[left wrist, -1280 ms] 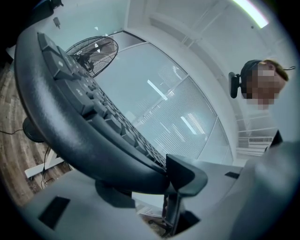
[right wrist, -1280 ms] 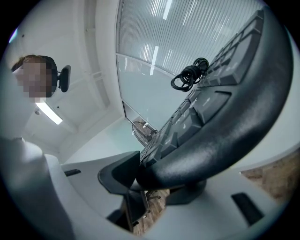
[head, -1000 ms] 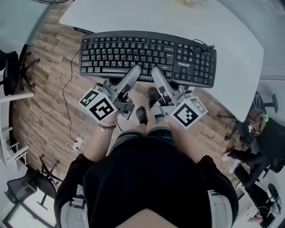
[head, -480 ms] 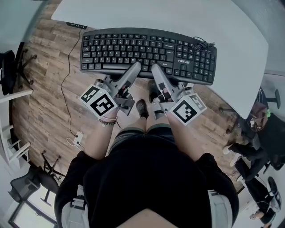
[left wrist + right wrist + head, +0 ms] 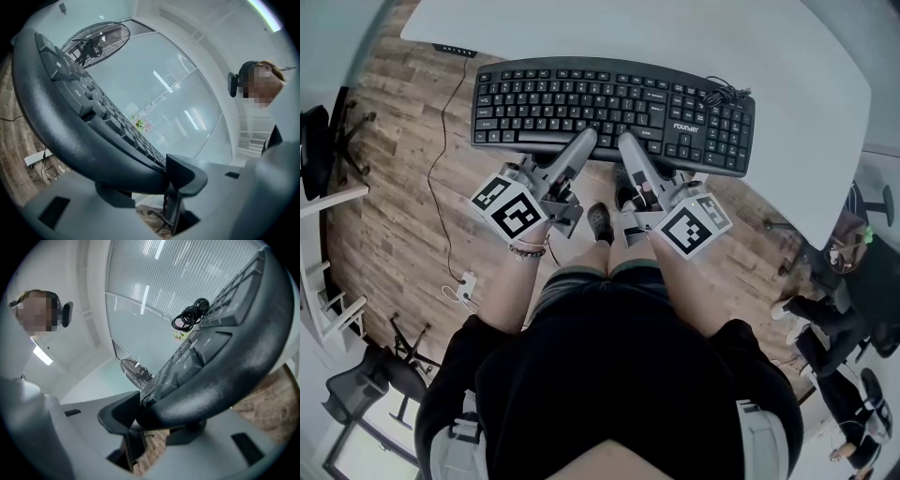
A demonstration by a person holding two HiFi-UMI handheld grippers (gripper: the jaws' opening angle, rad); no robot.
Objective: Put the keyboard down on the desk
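**Keyboard position.** In the head view the black keyboard [image 5: 614,112] lies across the upper centre of the frame, keys facing up. Its far long edge overlaps the near edge of the white desk [image 5: 675,28]. Its near long edge and left end lie over the wooden floor [image 5: 394,187]. The views do not show whether the underside touches the desk. A coiled black cable [image 5: 722,94] sits on the keys at the right end.

**Left gripper.** The left gripper [image 5: 584,142] meets the near edge of the keyboard just left of centre. Its marker cube [image 5: 511,211] sits at the lower left of the jaws. In the left gripper view the jaws pinch the rounded front edge of the keyboard, one pad above and one below.

**Right gripper.** The right gripper [image 5: 628,145] meets the same edge just right of centre, near the left gripper. Its marker cube [image 5: 689,227] sits at the lower right. In the right gripper view the jaws likewise clamp the front edge from both sides.

**Surroundings.** A large fan [image 5: 96,40] appears at the upper left of the left gripper view.
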